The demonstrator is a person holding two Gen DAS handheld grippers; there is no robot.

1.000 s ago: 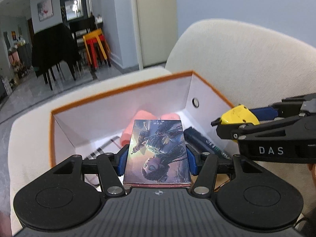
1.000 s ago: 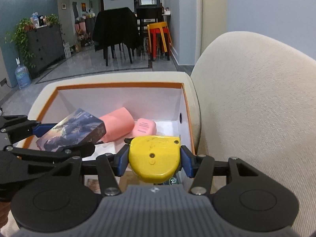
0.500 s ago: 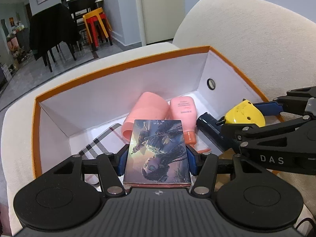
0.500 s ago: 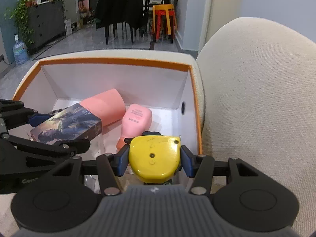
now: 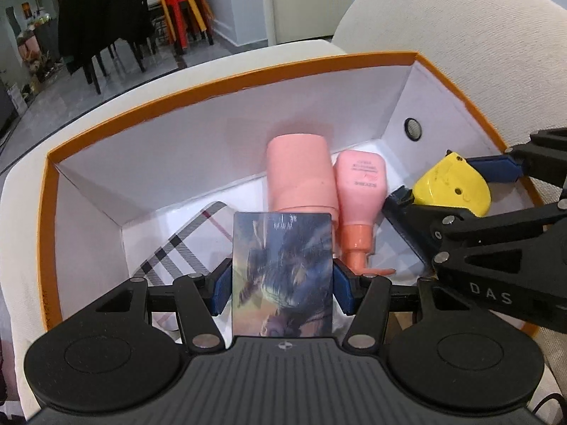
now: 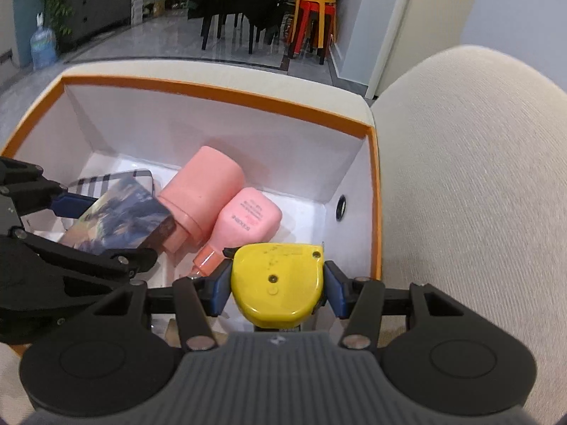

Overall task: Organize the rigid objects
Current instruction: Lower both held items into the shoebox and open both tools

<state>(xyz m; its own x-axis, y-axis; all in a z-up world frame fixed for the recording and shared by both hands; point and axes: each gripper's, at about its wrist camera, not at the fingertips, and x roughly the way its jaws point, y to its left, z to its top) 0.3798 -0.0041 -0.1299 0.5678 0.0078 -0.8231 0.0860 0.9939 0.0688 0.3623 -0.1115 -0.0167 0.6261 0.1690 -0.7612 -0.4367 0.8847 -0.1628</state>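
My left gripper (image 5: 282, 288) is shut on a picture box (image 5: 283, 272) with fantasy artwork, held over the near left part of the orange-rimmed white box (image 5: 212, 85). It also shows in the right wrist view (image 6: 120, 217). My right gripper (image 6: 277, 288) is shut on a yellow tape measure (image 6: 278, 283), held over the box's near right part; the tape measure also shows in the left wrist view (image 5: 452, 187). Inside the box lie a big pink bottle (image 5: 299, 173), a smaller pink bottle (image 5: 359, 191) and a plaid item (image 5: 184, 248).
The box (image 6: 219, 90) rests on a cream sofa seat, with the sofa back (image 6: 478, 177) on the right. A dark object (image 5: 407, 219) lies in the box under the right gripper. Dining chairs and stacked stools (image 6: 312, 17) stand far behind.
Both grippers have moved forward and down over the box with their loads still held. The box's inside and both pink bottles now show in full.
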